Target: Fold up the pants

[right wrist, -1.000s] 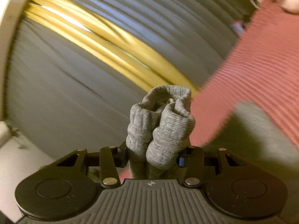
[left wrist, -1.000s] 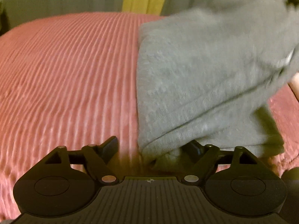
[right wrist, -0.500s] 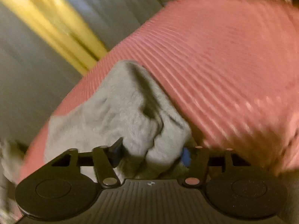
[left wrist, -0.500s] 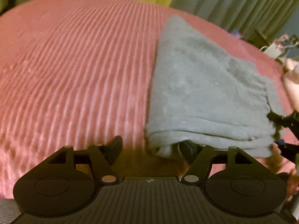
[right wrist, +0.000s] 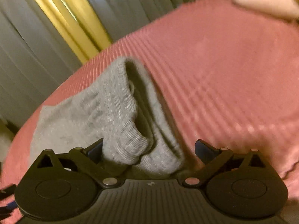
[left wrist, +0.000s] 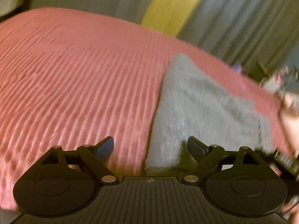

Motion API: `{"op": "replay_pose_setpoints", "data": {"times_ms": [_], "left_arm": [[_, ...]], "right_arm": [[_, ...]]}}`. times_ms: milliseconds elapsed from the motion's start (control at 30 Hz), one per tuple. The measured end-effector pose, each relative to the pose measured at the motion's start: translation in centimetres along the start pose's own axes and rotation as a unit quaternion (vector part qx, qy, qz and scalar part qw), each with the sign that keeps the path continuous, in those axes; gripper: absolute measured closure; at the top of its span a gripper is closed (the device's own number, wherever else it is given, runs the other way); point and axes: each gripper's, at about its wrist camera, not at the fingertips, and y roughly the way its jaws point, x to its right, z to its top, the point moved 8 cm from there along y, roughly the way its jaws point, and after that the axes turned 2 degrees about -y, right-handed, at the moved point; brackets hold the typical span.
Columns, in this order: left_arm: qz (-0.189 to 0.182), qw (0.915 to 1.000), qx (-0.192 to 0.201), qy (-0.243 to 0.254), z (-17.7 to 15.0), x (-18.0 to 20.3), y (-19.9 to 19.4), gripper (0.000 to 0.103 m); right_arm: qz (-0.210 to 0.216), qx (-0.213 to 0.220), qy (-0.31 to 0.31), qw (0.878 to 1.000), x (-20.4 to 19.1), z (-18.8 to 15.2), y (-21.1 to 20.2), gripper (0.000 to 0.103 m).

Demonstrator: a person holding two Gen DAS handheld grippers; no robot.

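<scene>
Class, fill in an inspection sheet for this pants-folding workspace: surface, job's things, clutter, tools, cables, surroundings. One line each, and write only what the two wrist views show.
Surface: pink ribbed bedspread, covering the bed.
Job's things: grey pants, folded and lying on the bedspread; ribbed cuffs sit at the near end.
Clutter: nothing seen on the bedspread; blurred small items beyond its far edge, not identifiable.
Tools: left tool jaws opening, a corner of the pants between them, pads clear of it. Right tool jaws opening, cuffs between them, not clamped.
Cables: nothing seen.
Surroundings: grey curtains with a yellow curtain between.
</scene>
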Motion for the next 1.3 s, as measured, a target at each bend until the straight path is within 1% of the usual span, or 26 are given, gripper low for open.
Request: {"op": "replay_pose_setpoints", "data": {"times_ms": [33, 67, 167, 267, 367, 433, 467, 500, 533, 567, 600, 667, 700, 733, 833, 900, 967, 1033, 1100, 1167, 1233, 1267, 1300], "left_arm": [[0.002, 0.9998, -0.003, 0.019, -0.1, 0.5, 0.3, 0.013], [0.003, 0.9995, -0.001, 0.033, -0.3, 0.9, 0.5, 0.012], [0.008, 0.9982, 0.0, 0.06, -0.6, 1.4, 0.8, 0.012], [0.001, 0.9982, -0.005, 0.06, -0.5, 1.7, 1.1, 0.011], [-0.006, 0.9986, -0.009, 0.051, -0.1, 2.2, 1.2, 0.011], [-0.021, 0.9987, -0.004, 0.047, 0.2, 2.5, 0.9, 0.011], [-0.032, 0.9986, 0.001, 0.042, 0.5, 2.4, 0.1, 0.011], [-0.045, 0.9983, 0.007, 0.036, 0.8, 2.6, -0.1, 0.011], [-0.059, 0.9978, 0.013, 0.026, 1.1, 2.6, -0.4, 0.01], [-0.076, 0.9968, 0.018, 0.014, 1.5, 2.8, -0.5, 0.008], [-0.087, 0.9961, 0.016, 0.008, 1.8, 2.9, -0.4, 0.008], [-0.103, 0.9947, -0.008, 0.008, 2.3, 3.4, 0.8, 0.008], [-0.103, 0.9942, -0.028, 0.009, 2.4, 3.5, 1.8, 0.008], [-0.097, 0.9943, -0.045, 0.006, 2.4, 3.4, 2.8, 0.008], [-0.094, 0.9924, -0.079, -0.01, 2.3, 2.8, 5.2, 0.009], [-0.114, 0.9873, -0.106, -0.032, 2.0, 2.2, 6.5, 0.009], [-0.128, 0.9805, -0.135, -0.063, 1.8, 1.3, 7.8, 0.01], [-0.146, 0.9747, -0.146, -0.087, 2.1, 0.6, 8.6, 0.01], [-0.177, 0.9675, -0.147, -0.105, 2.8, 0.4, 9.1, 0.011], [-0.196, 0.9614, -0.154, -0.116, 3.3, 0.5, 10.0, 0.013], [-0.202, 0.9611, -0.157, -0.104, 3.4, 0.8, 10.8, 0.013], [-0.206, 0.962, -0.154, -0.091, 3.5, 1.2, 10.9, 0.014], [-0.206, 0.9631, -0.153, -0.08, 3.6, 1.6, 11.0, 0.017]], "right_arm": [[0.009, -0.006, 0.004, 1.0, 0.0, 0.0, 0.5, 0.004], [0.007, -0.007, 0.003, 1.0, 0.1, 0.0, 0.6, 0.004], [0.006, 0.0, -0.007, 1.0, 0.0, -0.4, 0.3, 0.004], [0.01, 0.003, -0.023, 1.0, -0.8, -1.8, 0.4, 0.004], [0.014, 0.005, -0.036, 0.999, -1.9, -2.1, 1.6, 0.004], [0.015, 0.006, -0.043, 0.999, -2.3, -2.2, 2.0, 0.004], [0.015, 0.006, -0.044, 0.999, -2.4, -2.2, 1.9, 0.004], [0.015, 0.007, -0.044, 0.999, -2.4, -2.3, 1.9, 0.004], [0.015, 0.007, -0.043, 0.999, -2.1, -2.1, 1.0, 0.004], [0.016, 0.007, -0.041, 0.999, -2.0, -2.0, 0.9, 0.004], [0.017, 0.007, -0.039, 0.999, -2.0, -2.0, 1.0, 0.004], [0.018, 0.006, -0.037, 0.999, -2.0, -1.8, 1.3, 0.004], [0.018, 0.006, -0.038, 0.999, -2.0, -1.7, 1.4, 0.004], [0.018, 0.006, -0.04, 0.999, -2.0, -1.7, 1.5, 0.004], [0.022, 0.002, -0.039, 0.999, -1.9, -1.5, 1.6, 0.004], [0.03, -0.006, -0.034, 0.999, -1.8, -1.3, 1.8, 0.004], [0.04, -0.02, -0.03, 0.999, -1.7, -0.9, 2.0, 0.004], [0.048, -0.04, -0.023, 0.998, -1.6, -0.5, 2.4, 0.004], [0.061, -0.059, -0.008, 0.996, -1.4, 0.0, 2.7, 0.004], [0.084, -0.07, 0.014, 0.994, -1.0, 0.7, 3.1, 0.004], [0.107, -0.077, 0.033, 0.991, -0.5, 1.3, 3.6, 0.004], [0.113, -0.08, 0.032, 0.99, -0.4, 1.5, 3.8, 0.004], [0.117, -0.083, 0.027, 0.989, -0.5, 1.7, 4.0, 0.004]]}}
